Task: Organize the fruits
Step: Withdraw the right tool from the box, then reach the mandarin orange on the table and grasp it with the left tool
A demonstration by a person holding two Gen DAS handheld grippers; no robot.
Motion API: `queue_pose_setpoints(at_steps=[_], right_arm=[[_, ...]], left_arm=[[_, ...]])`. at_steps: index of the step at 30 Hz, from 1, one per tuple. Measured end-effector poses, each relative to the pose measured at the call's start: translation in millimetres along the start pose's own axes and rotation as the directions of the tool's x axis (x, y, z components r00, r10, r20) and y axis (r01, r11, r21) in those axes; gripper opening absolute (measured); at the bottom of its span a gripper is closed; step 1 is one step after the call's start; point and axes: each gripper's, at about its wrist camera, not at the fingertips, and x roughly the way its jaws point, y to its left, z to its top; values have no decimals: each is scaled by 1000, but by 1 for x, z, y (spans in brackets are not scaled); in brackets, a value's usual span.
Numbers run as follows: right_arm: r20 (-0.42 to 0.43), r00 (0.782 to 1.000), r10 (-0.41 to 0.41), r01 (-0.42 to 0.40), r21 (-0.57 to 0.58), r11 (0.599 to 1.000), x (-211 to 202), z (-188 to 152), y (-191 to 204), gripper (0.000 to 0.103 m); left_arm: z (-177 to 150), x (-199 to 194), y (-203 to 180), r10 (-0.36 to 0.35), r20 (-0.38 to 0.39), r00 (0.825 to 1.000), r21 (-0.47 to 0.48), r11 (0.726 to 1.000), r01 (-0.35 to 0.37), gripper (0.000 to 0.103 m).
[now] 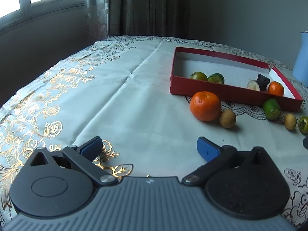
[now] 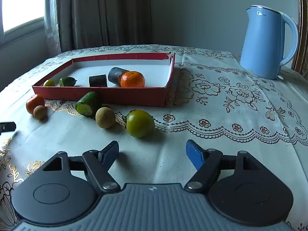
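Left wrist view: the left tool [image 1: 149,148] hovers over bare cloth on the counter [image 1: 119,100] with its blue pads spread apart and nothing between them. The loose fruit lies ahead and to the right: a large tangerine [image 1: 205,105] with a small brown fruit [image 1: 227,118] touching its right side, both just in front of the near wall of the red box [image 1: 227,92], which already holds several pieces. Reaching the tangerine would call for a forward-right move.

Right wrist view: the right tool [image 2: 152,151] is likewise spread apart and empty. A green tomato [image 2: 140,123] sits almost straight ahead, slightly left and near, with a brown round fruit [image 2: 105,117] just to its left. Round, it offers no long axis to line up with. The right tool looks nearer to its fruit, so I judge the tomato the likelier pick.
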Motion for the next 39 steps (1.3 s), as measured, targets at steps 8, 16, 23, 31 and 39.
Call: queue_pose_setpoints(at_steps=[8,16,23,31,39], right_arm=[[-28,999,-42,43,25,999,4,2,-3,95],[-27,999,-38,39,28,999,4,2,-3,95],[-27,999,-37,38,27,999,3,2,-3,95],[-26,999,-33,33,28,999,3,2,-4,96],[-26,999,-34,34,28,999,4,2,-3,96]], left_arm=[[38,-15,-25,-32,137,990,64,998,23,103],[53,26,-44,-49,69,996,97,994,42,103],[56,36,-41,-40,84,996,104,994,31,103],[55,39,-46,-46,77,996,115,993,37,103],[51,51,-58,-28,38,999,168,986,22,103]])
